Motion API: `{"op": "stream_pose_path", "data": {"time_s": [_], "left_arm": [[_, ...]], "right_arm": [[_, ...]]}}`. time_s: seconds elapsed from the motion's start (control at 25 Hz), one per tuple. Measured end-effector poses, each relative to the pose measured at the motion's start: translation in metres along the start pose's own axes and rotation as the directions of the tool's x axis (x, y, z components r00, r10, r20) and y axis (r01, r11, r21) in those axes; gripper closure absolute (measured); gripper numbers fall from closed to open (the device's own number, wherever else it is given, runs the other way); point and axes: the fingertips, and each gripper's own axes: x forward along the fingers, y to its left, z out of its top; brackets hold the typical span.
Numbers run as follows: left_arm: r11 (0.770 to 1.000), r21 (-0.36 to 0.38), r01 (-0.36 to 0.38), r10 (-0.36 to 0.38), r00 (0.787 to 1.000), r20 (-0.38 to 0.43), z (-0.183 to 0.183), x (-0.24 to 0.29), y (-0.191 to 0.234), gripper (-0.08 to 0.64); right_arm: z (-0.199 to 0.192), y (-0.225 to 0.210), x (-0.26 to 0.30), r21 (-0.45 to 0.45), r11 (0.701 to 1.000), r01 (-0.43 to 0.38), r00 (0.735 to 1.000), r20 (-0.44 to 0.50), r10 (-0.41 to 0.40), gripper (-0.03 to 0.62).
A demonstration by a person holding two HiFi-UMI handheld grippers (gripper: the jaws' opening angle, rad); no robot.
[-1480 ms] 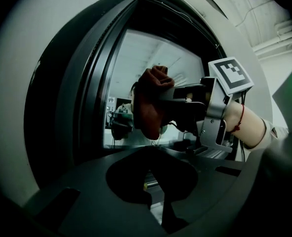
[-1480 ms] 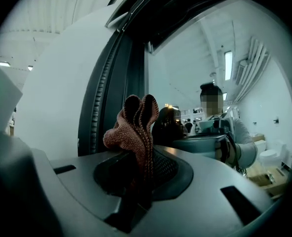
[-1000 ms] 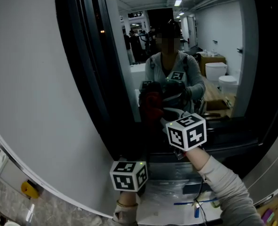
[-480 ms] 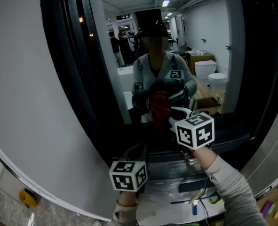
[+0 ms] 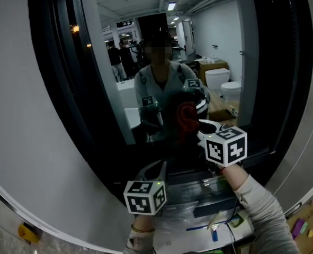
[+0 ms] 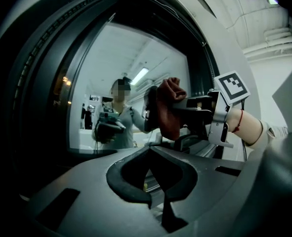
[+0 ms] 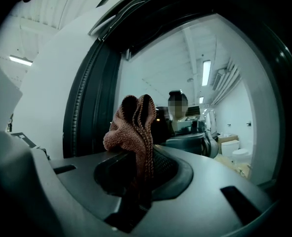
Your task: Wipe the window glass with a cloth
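The window glass (image 5: pixel 145 62) is dark and mirrors the person and the room behind. My right gripper (image 5: pixel 198 128) is shut on a bunched red-brown cloth (image 5: pixel 187 118) and holds it up against the glass, near the lower middle of the pane. In the right gripper view the cloth (image 7: pixel 133 127) stands up from between the jaws of the right gripper (image 7: pixel 138 181). My left gripper (image 5: pixel 155 168) hangs lower, near the sill, shut with nothing in it. The left gripper view shows its own jaws (image 6: pixel 158 201) closed, with the cloth (image 6: pixel 168 110) and the right gripper ahead.
A thick black frame (image 5: pixel 55 78) borders the glass, with white wall (image 5: pixel 13 89) to its left. Below the pane, the sill (image 5: pixel 198 221) carries crumpled clear plastic, a pen and small items. A yellow object (image 5: pixel 26 230) lies at the lower left.
The right gripper has carried the cloth a little to the right across the glass. The left gripper has stayed by the sill.
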Motion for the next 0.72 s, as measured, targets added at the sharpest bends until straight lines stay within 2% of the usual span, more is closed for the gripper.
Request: {"op": "stream_pose_path", "data": {"time_s": [0.72], "left_arm": [[0.991,0.027,0.132,-0.132,0.991,-0.009,0.002,0.037,-0.056,0.555]], "right_arm": [[-0.001,-0.083,-0.067,0.006,0.980,0.198,0.980,0.010,-0.198,0.540]]}}
